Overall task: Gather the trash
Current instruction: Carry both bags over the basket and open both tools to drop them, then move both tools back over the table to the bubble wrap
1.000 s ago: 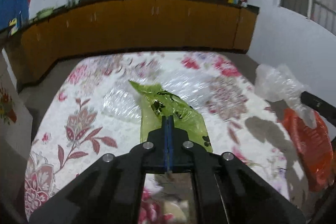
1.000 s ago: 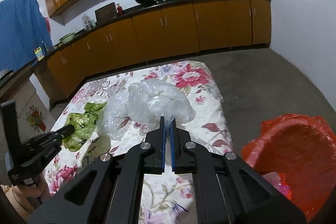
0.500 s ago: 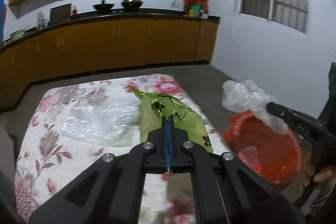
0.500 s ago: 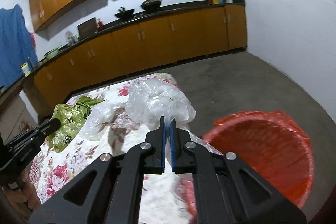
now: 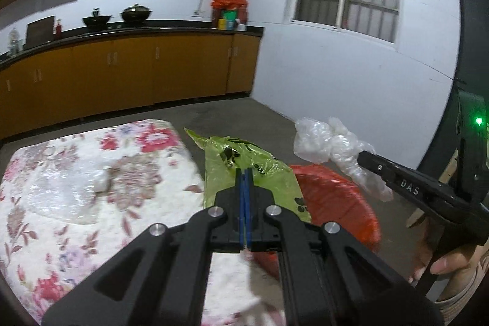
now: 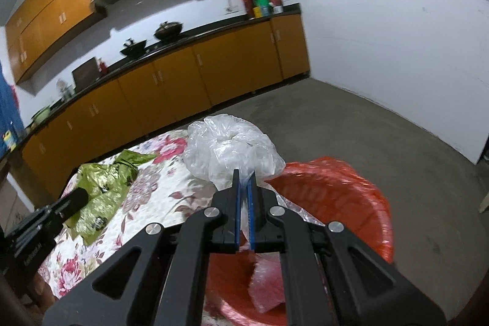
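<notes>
**Both bags carried off the table, now at the bin**

Moved since a second ago: both bags have swung from above the floral table to the red bin. Your right gripper [image 6: 243, 176] is pinching the clear plastic bag [image 6: 229, 153] by its neck, so the bulk hangs forward over the red-lined bin [image 6: 351, 191], at 1 o'clock from your fingertips. Your left gripper [image 5: 244, 173] is pressed together on the green bag [image 5: 244, 161], held at the table's edge with the bin at 3 o'clock. One clear plastic sheet [image 5: 65, 191] stays on the floral table [image 5: 45, 265], at 9 o'clock. My read: right bag is positioned for release; bring left further over the rim first.
</notes>
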A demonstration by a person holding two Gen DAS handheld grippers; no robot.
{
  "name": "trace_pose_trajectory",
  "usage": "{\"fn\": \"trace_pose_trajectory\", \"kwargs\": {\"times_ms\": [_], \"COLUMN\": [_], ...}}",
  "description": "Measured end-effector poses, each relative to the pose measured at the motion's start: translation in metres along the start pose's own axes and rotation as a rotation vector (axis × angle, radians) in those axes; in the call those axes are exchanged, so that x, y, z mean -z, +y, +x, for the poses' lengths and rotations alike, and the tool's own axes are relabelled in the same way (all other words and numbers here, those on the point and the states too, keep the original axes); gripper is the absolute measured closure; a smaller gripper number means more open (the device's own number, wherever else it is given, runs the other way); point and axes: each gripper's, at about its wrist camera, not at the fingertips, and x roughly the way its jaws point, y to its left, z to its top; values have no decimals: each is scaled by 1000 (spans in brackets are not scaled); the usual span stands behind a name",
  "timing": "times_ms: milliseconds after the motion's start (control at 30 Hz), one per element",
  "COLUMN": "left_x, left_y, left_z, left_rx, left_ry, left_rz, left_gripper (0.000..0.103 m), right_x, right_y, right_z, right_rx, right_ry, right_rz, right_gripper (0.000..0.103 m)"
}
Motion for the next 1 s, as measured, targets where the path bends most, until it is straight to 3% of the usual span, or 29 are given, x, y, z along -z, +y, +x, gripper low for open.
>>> {"fn": "trace_pose_trajectory", "kwargs": {"times_ms": [400,667,733,833,900,1000], "left_x": [5,15,20,26,29,30], "left_y": [-44,-54,-55,-50,-45,-31], "left_z": [25,43,49,55,54,54], "left_rx": [97,139,142,137,115,80], "left_ry": [26,68,91,111,109,116], "left_rz": [19,13,7,-6,-8,-28], "left_gripper": [101,100,97,70,68,68], "right_x": [-2,-3,-1,3,4,5], "right_y": [-36,-39,-40,-44,-46,-44], "right_z": [-10,-7,-6,-4,-4,-4], "right_rx": [60,75,69,70,72,74], "right_ry": [-27,-18,-5,2,0,5], "right_rz": [67,84,102,123,126,116], "right_gripper": [99,98,94,73,67,67]}}
